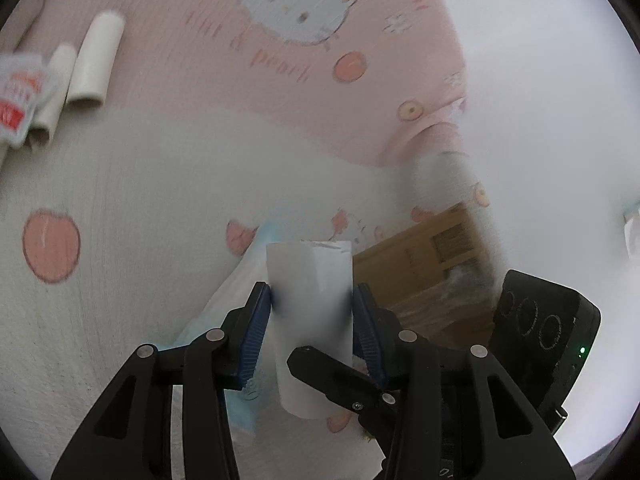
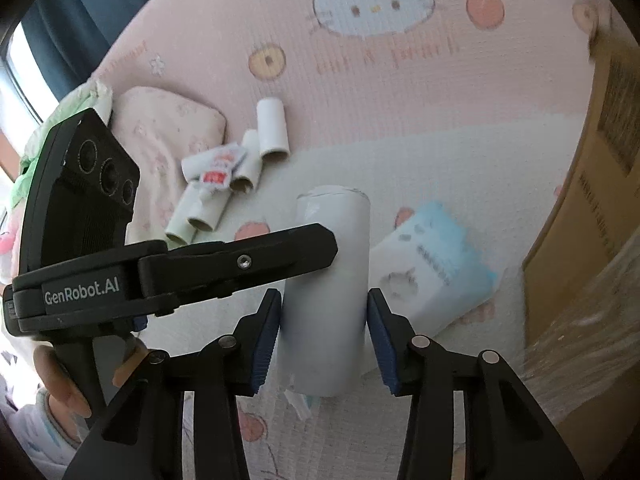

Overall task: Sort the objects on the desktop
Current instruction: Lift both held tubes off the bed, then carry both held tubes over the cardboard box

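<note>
Pink-and-white cartoon-print bedsheet underfoot; cardboard box at right; window, dark blue curtain upper left, daylight.

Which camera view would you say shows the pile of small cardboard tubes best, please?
The right wrist view: the small cardboard tubes lie mid-frame with a red-and-white packet on top, several open ends visible. The left wrist view catches only part of the pile at its upper left edge, blurred and cut off by the packet.

Both grippers are black with ribbed blue pads. Silver rivets stud the linkages. One body reads "GenRobot.AI" in white.
</note>
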The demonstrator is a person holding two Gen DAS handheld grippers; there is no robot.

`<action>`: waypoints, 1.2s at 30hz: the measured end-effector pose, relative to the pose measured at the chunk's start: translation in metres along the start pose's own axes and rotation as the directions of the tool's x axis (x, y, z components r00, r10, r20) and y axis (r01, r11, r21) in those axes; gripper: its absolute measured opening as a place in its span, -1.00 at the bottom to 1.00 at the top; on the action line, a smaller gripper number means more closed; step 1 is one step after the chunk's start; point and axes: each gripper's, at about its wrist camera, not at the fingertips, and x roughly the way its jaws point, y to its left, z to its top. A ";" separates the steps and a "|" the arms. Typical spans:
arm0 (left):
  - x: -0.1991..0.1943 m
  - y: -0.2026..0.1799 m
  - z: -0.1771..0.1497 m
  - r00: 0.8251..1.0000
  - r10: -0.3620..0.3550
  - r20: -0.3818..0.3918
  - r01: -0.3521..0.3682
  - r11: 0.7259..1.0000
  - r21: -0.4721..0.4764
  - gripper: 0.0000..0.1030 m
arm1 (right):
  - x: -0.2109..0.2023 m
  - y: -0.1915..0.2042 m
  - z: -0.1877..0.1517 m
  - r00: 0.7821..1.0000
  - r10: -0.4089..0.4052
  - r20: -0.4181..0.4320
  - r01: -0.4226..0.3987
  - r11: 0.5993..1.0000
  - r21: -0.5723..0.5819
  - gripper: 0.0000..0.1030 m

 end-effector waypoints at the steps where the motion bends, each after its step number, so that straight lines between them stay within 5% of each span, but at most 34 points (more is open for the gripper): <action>1: -0.003 -0.005 0.002 1.000 -0.005 0.010 0.004 1.000 0.013 -0.10 | -0.005 0.002 0.004 1.000 0.005 0.011 -0.005 1.000 -0.004 -0.21; 19: -0.059 -0.113 0.034 0.984 -0.087 0.156 0.044 0.964 0.260 -0.10 | -0.103 0.035 0.049 0.962 -0.067 0.264 0.107 0.984 -0.140 -0.21; 29: -0.050 -0.157 0.047 0.982 -0.139 0.125 0.093 0.944 0.317 -0.10 | -0.137 0.031 0.069 0.941 -0.126 0.315 0.181 0.972 -0.152 -0.21; 36: -0.021 -0.206 0.059 0.985 -0.169 0.024 0.151 0.927 0.342 -0.10 | -0.168 0.009 0.081 0.916 -0.206 0.343 0.262 0.957 -0.124 -0.20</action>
